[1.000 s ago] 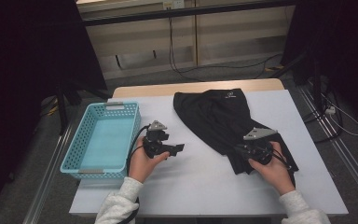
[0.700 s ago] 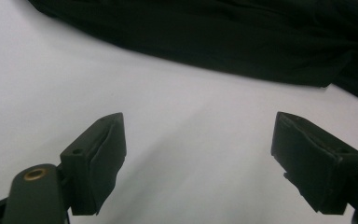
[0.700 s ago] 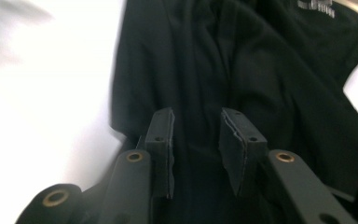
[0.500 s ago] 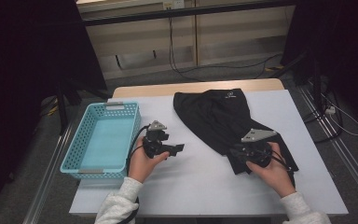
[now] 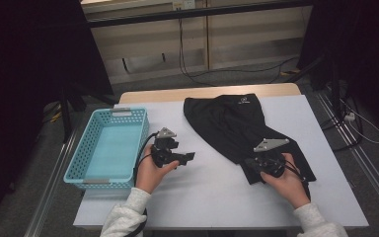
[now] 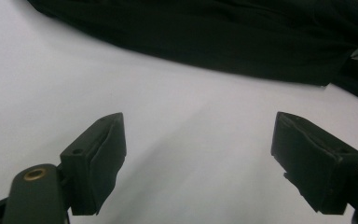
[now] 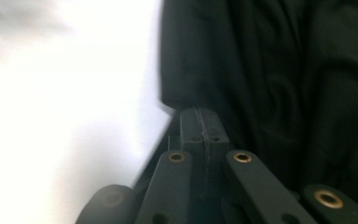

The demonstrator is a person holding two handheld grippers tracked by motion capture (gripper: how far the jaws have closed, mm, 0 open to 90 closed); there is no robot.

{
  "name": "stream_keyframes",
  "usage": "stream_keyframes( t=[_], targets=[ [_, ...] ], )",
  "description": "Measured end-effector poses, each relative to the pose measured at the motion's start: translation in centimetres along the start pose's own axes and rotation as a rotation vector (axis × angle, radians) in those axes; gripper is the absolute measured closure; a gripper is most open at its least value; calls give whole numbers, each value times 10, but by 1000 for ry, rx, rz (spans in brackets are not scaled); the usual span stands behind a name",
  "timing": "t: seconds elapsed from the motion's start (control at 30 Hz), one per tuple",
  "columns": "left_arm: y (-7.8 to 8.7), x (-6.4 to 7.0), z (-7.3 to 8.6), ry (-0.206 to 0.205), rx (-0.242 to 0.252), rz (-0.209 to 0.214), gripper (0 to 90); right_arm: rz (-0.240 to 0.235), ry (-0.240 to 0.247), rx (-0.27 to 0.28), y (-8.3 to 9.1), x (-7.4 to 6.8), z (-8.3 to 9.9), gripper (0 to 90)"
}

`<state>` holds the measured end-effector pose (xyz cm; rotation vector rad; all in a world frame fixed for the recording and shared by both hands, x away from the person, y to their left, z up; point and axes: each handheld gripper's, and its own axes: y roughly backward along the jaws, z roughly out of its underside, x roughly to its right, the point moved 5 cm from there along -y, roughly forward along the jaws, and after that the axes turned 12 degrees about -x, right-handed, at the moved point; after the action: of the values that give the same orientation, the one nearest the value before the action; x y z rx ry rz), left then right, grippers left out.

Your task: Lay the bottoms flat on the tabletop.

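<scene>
A black garment (image 5: pixel 227 118) with a small white logo lies spread on the white table (image 5: pixel 202 202), from the far middle toward the near right. My right gripper (image 5: pixel 250 163) rests on its near left corner. In the right gripper view the jaws (image 7: pixel 200 114) are pressed together at the edge of the dark cloth (image 7: pixel 284 70). My left gripper (image 5: pixel 187 158) hovers over bare table left of the garment and points right. It stands open (image 6: pixel 198 158) with nothing between its fingers. The garment's edge (image 6: pixel 214 37) lies beyond them.
A light blue plastic basket (image 5: pixel 79 163) with nothing in it stands at the table's left side, close to the left hand. Bare white tabletop lies between the two grippers and along the near edge. Dark curtains and cables surround the table.
My right gripper has shifted a little left, to the garment's near left corner. The left gripper has stayed in place, open.
</scene>
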<state>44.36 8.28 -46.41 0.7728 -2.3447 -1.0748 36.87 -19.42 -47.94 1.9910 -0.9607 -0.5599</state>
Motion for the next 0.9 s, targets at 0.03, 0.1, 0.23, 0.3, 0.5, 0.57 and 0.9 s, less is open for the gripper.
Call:
stream_keyframes(
  t=[0.03,0.1,0.23,0.3,0.5,0.57,0.9],
  targets=[
    [0,1,0,-2,-3,16,177,-13,4,5,2,-4,-1,900],
    [0,1,0,0,-2,16,177,-39,19,18,4,-11,-4,900],
    [1,0,0,-1,4,13,178,32,16,35,6,-8,-5,830],
    [1,1,1,1,2,17,178,60,-12,22,4,1,-1,777],
    [0,0,1,1,-3,18,177,66,-37,-17,-3,11,13,771],
    [0,0,1,1,-5,18,177,50,-33,-30,-3,8,12,871],
    [-2,-2,3,1,-12,18,178,-14,1,-1,6,-10,2,900]
  ],
)
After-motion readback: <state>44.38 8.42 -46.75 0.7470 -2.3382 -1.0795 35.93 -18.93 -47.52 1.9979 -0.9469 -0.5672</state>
